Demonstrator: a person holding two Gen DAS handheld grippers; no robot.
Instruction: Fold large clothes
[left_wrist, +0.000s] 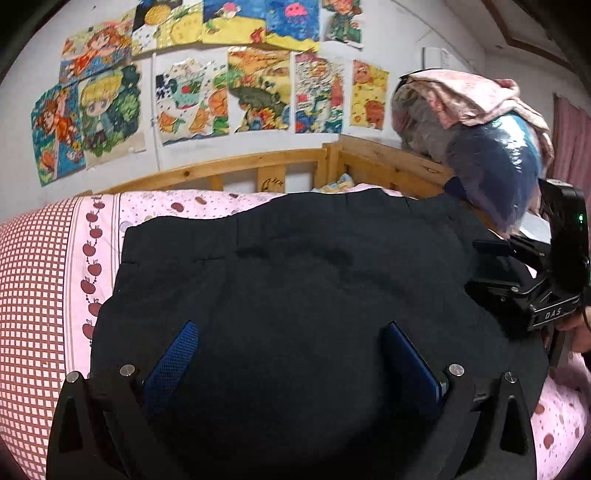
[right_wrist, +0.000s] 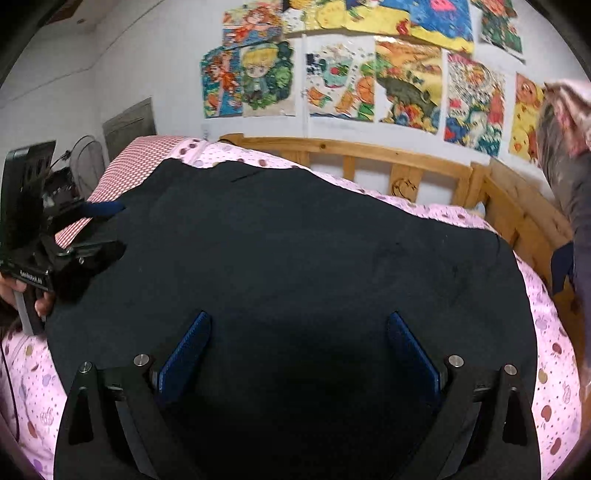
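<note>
Both the left gripper (left_wrist: 291, 345) and right gripper (right_wrist: 299, 338) hover, jaws apart, over the soft, limp dark navy fabric garment (left_wrist: 295, 266) spread on the pink apple-print bed sheet (left_wrist: 147, 206); I'd pinch the near corners.

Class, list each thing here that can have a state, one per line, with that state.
Left gripper: open, above the garment, holding nothing.
Right gripper: open, above the garment, holding nothing.
Dark garment: spread flat on the bedsheet.
Pink cloth: crumpled, draped over a bagged bundle.
</note>
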